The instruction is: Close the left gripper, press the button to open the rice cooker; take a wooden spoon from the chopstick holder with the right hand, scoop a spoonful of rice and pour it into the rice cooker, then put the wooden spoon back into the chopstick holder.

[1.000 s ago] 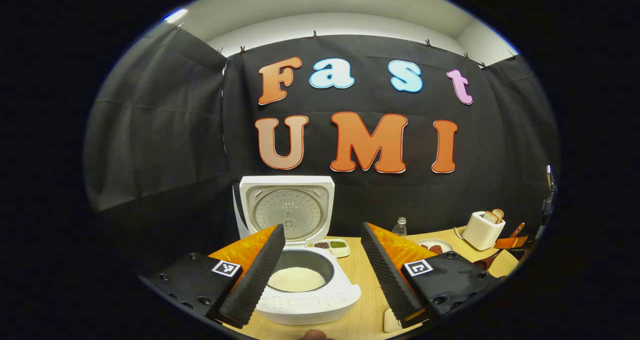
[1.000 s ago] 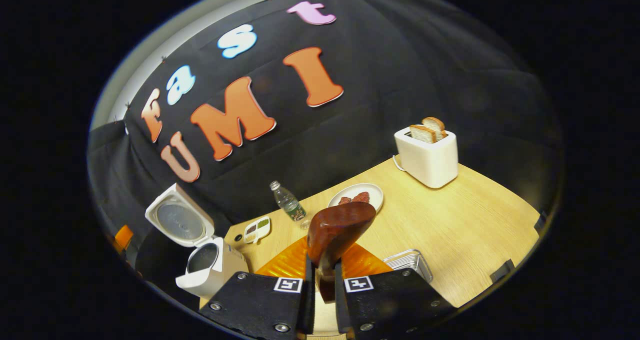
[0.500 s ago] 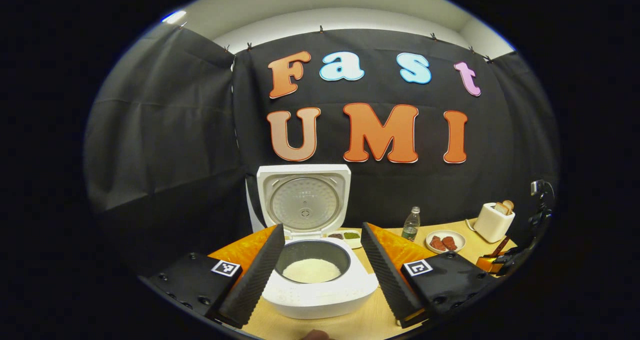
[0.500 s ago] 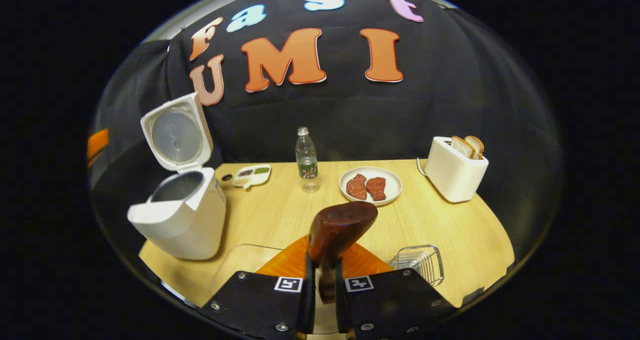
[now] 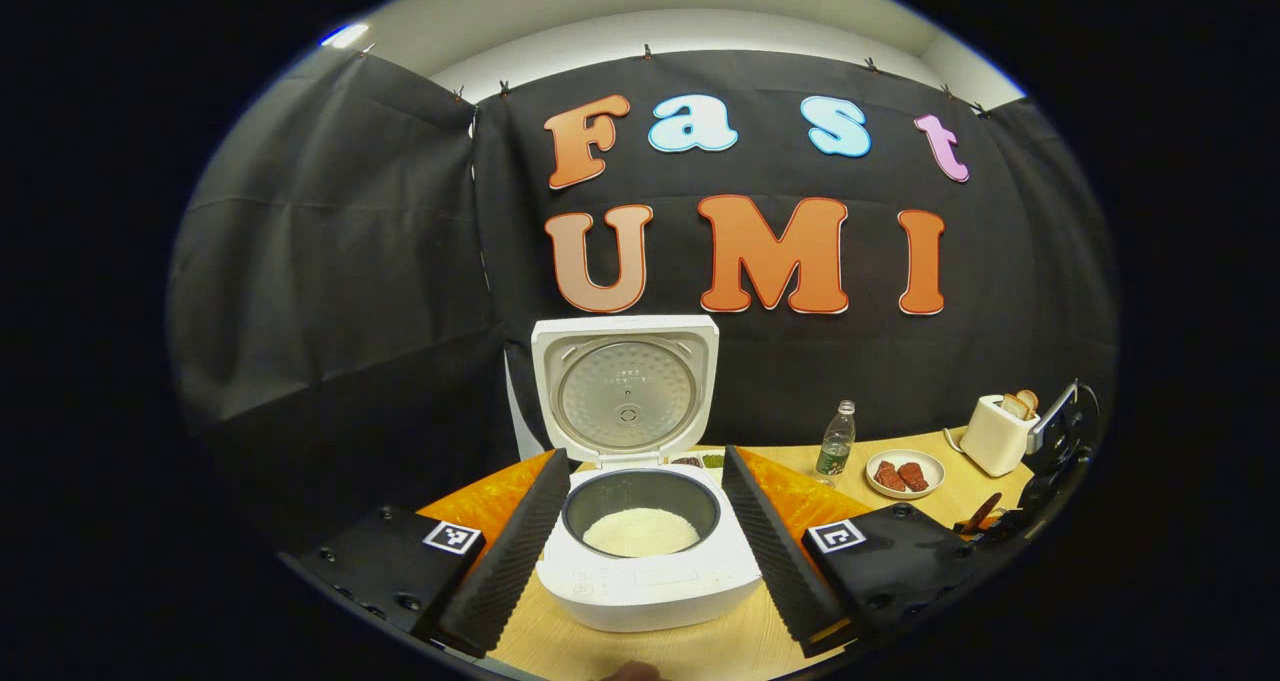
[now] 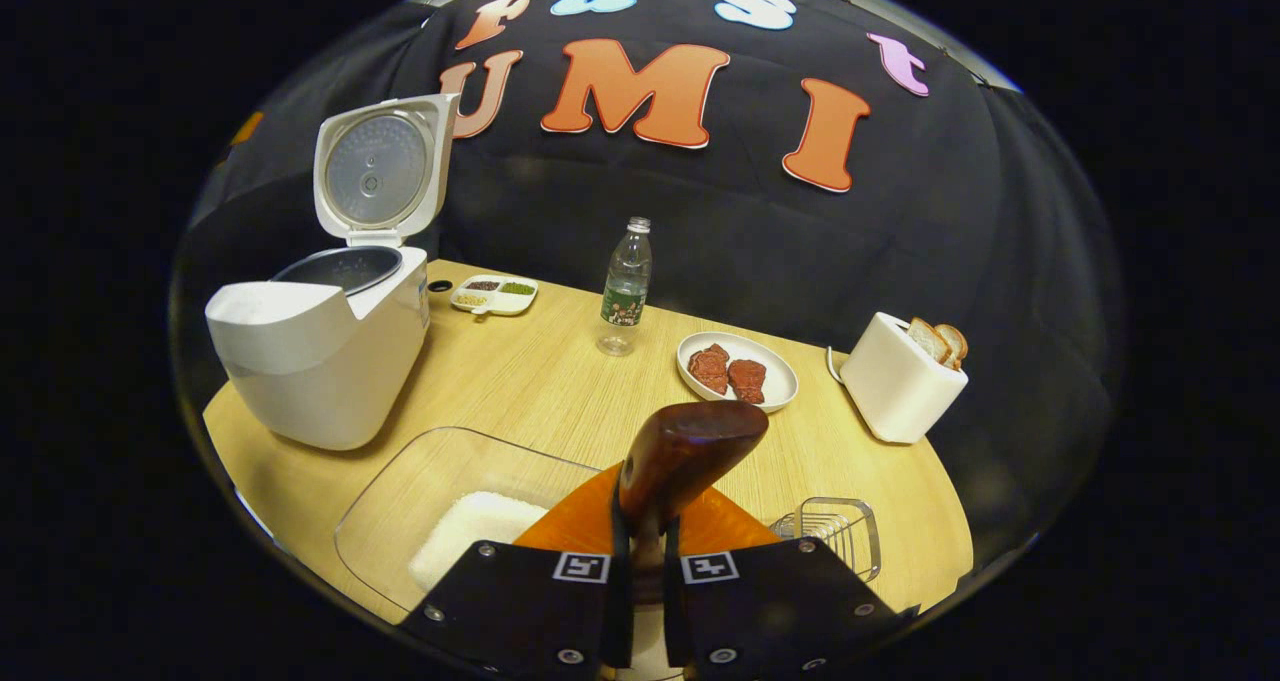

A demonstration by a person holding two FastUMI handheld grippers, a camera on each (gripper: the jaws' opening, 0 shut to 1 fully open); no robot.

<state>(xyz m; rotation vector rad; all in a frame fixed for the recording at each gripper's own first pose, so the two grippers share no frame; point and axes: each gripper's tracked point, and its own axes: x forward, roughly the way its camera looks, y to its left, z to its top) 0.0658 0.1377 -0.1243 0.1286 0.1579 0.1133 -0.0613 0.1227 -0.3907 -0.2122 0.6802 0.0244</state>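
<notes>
Closest in the right gripper view, the right gripper point(image 6: 640, 571) has its fingers pinched hard on the handle of the wooden spoon point(image 6: 685, 451), whose dark bowl stands up and forward above the table point(image 6: 560, 381). That spoon looks light and stiff, a polished thing that might twist in a loose pinch, so I'd say the hold low on the handle, near the neck, is the sensible one for scooping. Just below and to its left sits a clear glass dish point(image 6: 420, 501) with a heap of rice point(image 6: 470, 536) in it, and a wire chopstick holder point(image 6: 835, 531) stands just right of the fingers. Farther off are a plate of meat point(image 6: 737, 371), a water bottle point(image 6: 625, 286) and a toaster point(image 6: 900, 381). In the left gripper view the left gripper point(image 5: 645, 546) hangs spread wide, empty, framing the rice cooker point(image 5: 645, 551), lid up, white rice in the pot. Against a second ago, the right gripper has swung level and tipped down so the dish has come into sight, and the left has pulled back from the cooker.
</notes>
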